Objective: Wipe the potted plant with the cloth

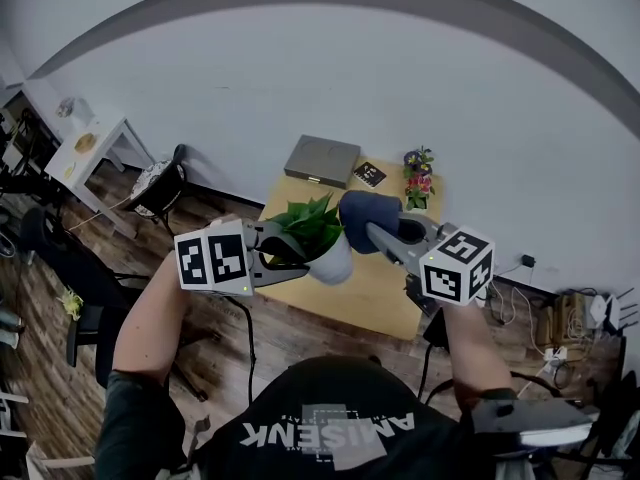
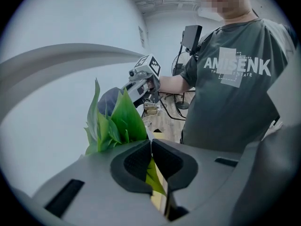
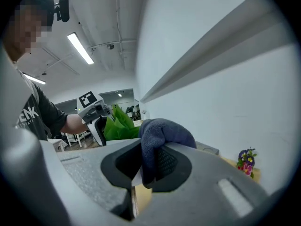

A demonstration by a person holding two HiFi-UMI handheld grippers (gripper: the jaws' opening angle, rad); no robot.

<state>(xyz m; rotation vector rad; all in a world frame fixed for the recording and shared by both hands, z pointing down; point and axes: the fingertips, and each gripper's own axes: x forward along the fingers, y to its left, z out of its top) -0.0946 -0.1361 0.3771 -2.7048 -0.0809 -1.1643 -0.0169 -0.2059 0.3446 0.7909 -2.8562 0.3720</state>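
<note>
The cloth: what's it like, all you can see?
The cloth is dark blue-grey, soft and fuzzy like towelling, bunched into a thick fold. The right claw is shut on it, with the bulge sticking out past the tips. It is held in the air above the table, beside the plant's leaves.

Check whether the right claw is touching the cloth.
Touching: the right gripper view shows the right claw clamped shut on a fold of the cloth.

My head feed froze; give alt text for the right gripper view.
The right hand-held gripper is shut on a dark blue cloth, bunched over its jaws. Just beyond, the left hand-held gripper holds the green potted plant.
</note>
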